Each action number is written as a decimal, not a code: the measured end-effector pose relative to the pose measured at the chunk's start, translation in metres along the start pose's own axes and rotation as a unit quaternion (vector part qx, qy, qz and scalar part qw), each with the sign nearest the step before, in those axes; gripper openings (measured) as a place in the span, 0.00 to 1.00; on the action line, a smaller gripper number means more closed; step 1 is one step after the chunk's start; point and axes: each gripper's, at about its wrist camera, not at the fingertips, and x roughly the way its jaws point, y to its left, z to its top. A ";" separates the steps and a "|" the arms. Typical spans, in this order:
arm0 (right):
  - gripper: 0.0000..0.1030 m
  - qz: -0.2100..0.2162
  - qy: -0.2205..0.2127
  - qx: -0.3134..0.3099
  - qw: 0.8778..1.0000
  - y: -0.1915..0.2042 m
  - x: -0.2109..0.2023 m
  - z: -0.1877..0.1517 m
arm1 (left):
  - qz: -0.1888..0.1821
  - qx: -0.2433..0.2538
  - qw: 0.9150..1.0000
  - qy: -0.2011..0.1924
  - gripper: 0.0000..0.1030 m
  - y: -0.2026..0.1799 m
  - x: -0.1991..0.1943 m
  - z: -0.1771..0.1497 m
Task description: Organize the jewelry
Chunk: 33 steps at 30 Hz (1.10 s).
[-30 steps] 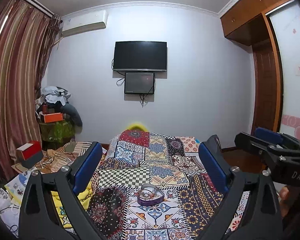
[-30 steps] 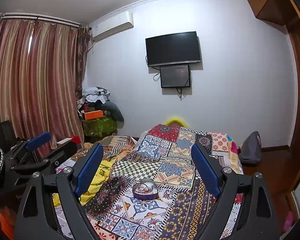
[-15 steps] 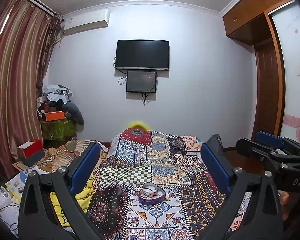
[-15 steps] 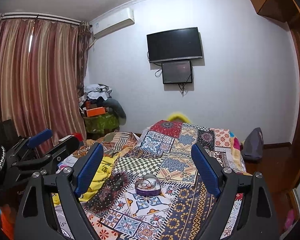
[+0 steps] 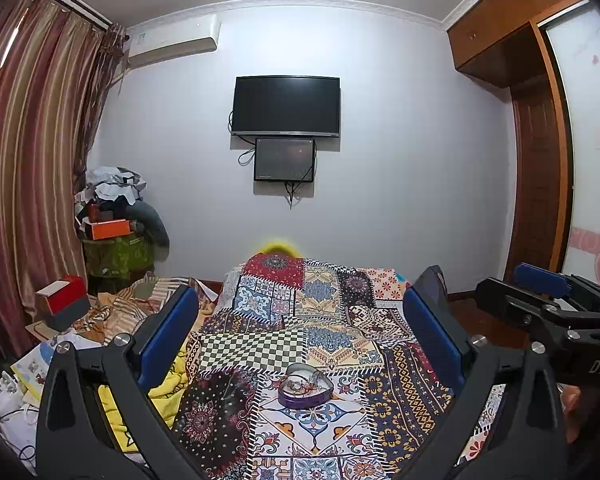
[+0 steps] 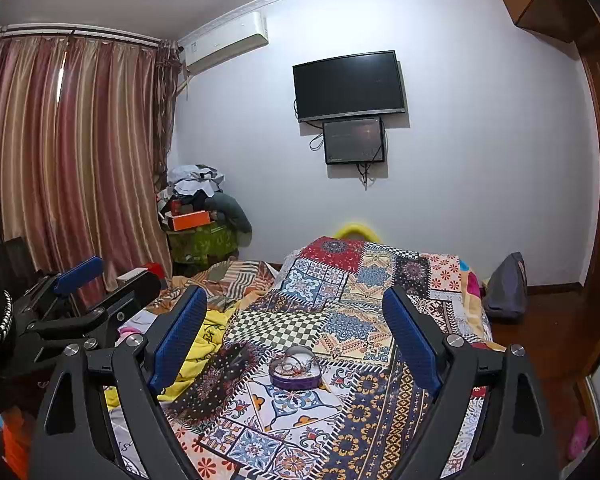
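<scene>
Purple heart-shaped tin point(image 5: 305, 390) of tangled jewelry sits on the patchwork quilt point(image 5: 332, 344), as a second earlier. Left gripper point(image 5: 300, 334), whose jaws have just been opening, now spreads wide and empty; right gripper point(image 6: 296, 338) remains equally wide, unloaded.

1. A heart-shaped purple tin point(image 5: 305, 390), lid off, sits flat and upright on the patchwork bedspread point(image 5: 328, 344), about mid-bed.
2. Tangled jewelry point(image 6: 294, 365) fills it: thin chains and rings, details too small to tell.
</scene>
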 end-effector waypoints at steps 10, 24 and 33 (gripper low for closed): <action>0.85 0.001 0.001 0.002 1.000 -0.001 -0.001 -0.001 | 0.002 0.001 1.000 0.003 1.00 0.000 0.001 0.000; 0.85 -0.004 0.007 0.004 1.000 -0.002 0.001 -0.002 | 0.007 0.003 1.000 0.002 1.00 0.000 0.002 -0.001; 0.85 -0.004 0.009 0.005 1.000 -0.002 0.003 -0.002 | -0.004 -0.002 1.000 0.007 1.00 0.001 0.004 -0.001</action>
